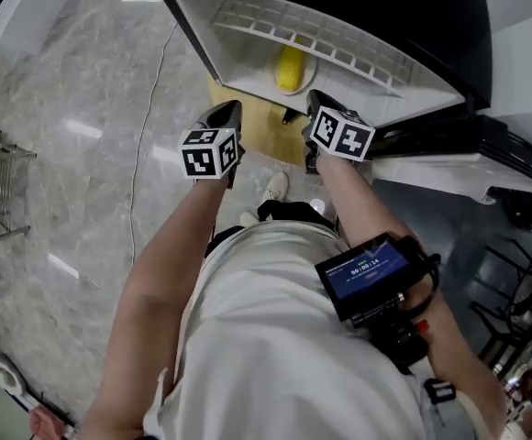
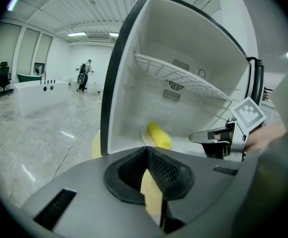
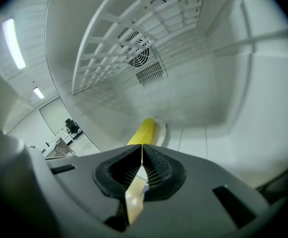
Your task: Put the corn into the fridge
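Head view shows left tongs (image 1: 230,110) and right tongs (image 1: 317,101) pinched empty, corn (image 1: 290,70) inside fridge (image 1: 213,39)

corn (image 1: 289,70) yellow | plate (image 2: 145,134) cream | fridge (image 1: 220,44) white inside | floor (image 1: 73,90) grey marbled

The left gripper (image 2: 146,151) has its jaws pressed together with nothing between them. Beyond it stands the open fridge (image 2: 134,98), a wire shelf (image 2: 183,76) across its upper part. The corn (image 2: 159,135) lies on a plate (image 2: 144,133) on the fridge floor. The right gripper (image 2: 196,138) is near the corn, to its right.
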Available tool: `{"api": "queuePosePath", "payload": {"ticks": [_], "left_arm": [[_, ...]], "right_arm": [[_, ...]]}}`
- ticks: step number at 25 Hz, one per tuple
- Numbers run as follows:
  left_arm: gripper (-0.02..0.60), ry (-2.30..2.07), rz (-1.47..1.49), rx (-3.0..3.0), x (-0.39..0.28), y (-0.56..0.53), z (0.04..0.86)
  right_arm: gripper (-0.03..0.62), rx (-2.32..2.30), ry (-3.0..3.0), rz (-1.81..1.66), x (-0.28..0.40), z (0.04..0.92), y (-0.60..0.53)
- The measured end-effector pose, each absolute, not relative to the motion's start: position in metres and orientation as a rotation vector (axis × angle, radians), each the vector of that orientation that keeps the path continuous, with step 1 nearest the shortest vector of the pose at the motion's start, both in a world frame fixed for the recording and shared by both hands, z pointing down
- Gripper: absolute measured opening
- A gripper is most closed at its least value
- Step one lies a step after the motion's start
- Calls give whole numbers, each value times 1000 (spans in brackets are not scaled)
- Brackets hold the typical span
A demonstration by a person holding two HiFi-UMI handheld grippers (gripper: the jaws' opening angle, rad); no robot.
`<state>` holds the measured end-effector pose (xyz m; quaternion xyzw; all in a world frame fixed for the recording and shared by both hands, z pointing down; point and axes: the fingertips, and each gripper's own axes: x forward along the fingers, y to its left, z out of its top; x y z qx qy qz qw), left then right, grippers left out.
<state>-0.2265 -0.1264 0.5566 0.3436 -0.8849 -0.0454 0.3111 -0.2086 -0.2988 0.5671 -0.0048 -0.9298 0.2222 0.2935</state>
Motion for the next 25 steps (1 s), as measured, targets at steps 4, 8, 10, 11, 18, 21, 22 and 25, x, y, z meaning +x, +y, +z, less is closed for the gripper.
{"api": "queuePosePath", "payload": {"ticks": [4, 8, 10, 11, 18, 21, 22, 25], "left_arm": [[8, -2363, -134, 893, -211, -105, 547], [8, -2387, -176, 952, -189, -98, 524], [8, -2393, -197, 989, -171, -97, 511], [8, -2393, -205, 1012, -162, -98, 506], [8, -2386, -233, 1117, -103, -89, 487], [8, -2390, -235, 1138, -85, -82, 484], [8, -2391, -236, 1146, -79, -79, 482], [8, -2394, -266, 1159, -63, -68, 478]], "right_arm": [[15, -102, -2489, 609, -196, 547, -278], [15, -213, -2530, 571, -182, 519, -254], [15, -271, -2546, 553, -170, 506, -241], [15, -296, -2553, 545, -163, 501, -236], [8, -423, -2595, 492, -121, 475, -212], [8, -462, -2609, 476, -99, 469, -207], [8, -467, -2612, 474, -91, 468, -206], [8, -478, -2618, 468, -72, 466, -201]]}}
